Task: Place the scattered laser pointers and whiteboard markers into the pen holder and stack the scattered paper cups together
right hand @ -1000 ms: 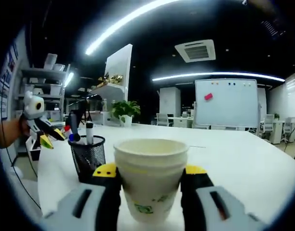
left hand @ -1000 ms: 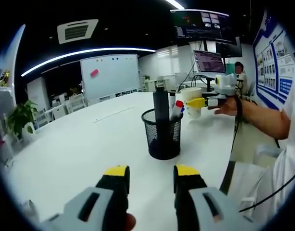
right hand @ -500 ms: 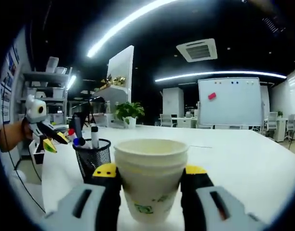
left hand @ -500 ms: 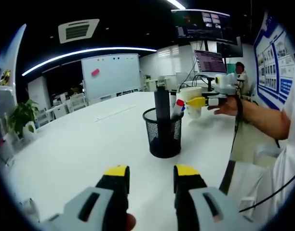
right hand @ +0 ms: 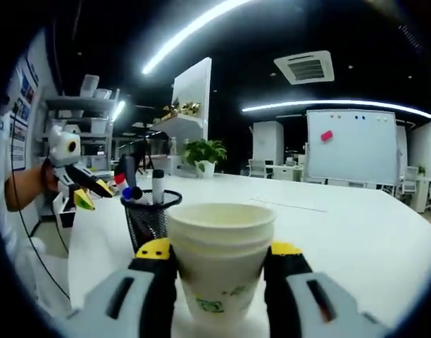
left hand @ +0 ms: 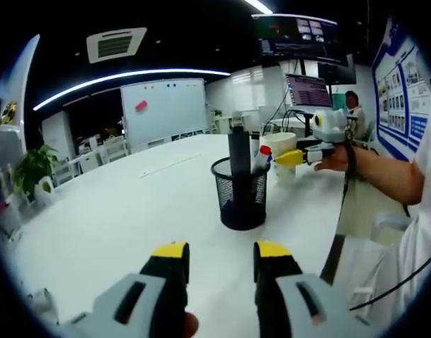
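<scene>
Clamping the stacked cups (right hand: 220, 260), the right gripper (right hand: 219, 257) holds them just beyond the holder (left hand: 242, 193) on the white surface (left hand: 117, 211), while the left gripper (left hand: 220, 255) hangs apart, empty.

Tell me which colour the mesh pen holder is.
Black; the pen holder shows best in the left gripper view.
</scene>
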A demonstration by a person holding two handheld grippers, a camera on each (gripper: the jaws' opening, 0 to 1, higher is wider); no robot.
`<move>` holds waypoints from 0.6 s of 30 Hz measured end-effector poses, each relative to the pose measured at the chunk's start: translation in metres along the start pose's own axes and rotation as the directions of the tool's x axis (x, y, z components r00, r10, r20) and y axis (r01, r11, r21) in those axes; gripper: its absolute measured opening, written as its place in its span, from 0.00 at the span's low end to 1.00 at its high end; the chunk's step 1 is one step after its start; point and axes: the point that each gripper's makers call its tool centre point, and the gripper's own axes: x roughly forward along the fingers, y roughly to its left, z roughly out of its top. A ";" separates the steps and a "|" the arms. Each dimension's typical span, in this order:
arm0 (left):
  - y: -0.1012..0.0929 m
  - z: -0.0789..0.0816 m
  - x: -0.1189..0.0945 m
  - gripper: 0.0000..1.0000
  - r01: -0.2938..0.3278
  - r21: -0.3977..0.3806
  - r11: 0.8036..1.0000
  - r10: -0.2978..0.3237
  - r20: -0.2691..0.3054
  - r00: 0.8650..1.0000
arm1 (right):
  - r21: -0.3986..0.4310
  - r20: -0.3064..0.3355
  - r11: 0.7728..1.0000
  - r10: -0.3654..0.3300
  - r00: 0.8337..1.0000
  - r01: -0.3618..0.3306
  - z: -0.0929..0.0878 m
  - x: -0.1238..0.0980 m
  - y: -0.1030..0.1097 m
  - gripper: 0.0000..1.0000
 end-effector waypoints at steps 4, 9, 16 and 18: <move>0.003 -0.001 -0.001 0.37 -0.009 -0.004 1.000 0.009 0.000 1.000 | -0.016 -0.005 0.999 0.039 0.999 -0.039 -0.003 0.003 0.011 0.49; 0.001 0.001 0.000 0.37 -0.004 0.001 1.000 0.004 0.000 1.000 | -0.023 -0.042 0.998 0.054 0.998 -0.055 -0.013 0.006 0.016 0.49; 0.002 0.002 0.000 0.37 -0.004 0.004 1.000 0.004 -0.002 1.000 | -0.018 -0.068 0.998 0.060 0.996 -0.061 -0.018 0.005 0.022 0.49; 0.002 0.002 0.000 0.37 -0.004 0.005 1.000 0.004 -0.002 1.000 | -0.019 -0.073 0.998 0.061 0.995 -0.063 -0.019 0.004 0.023 0.49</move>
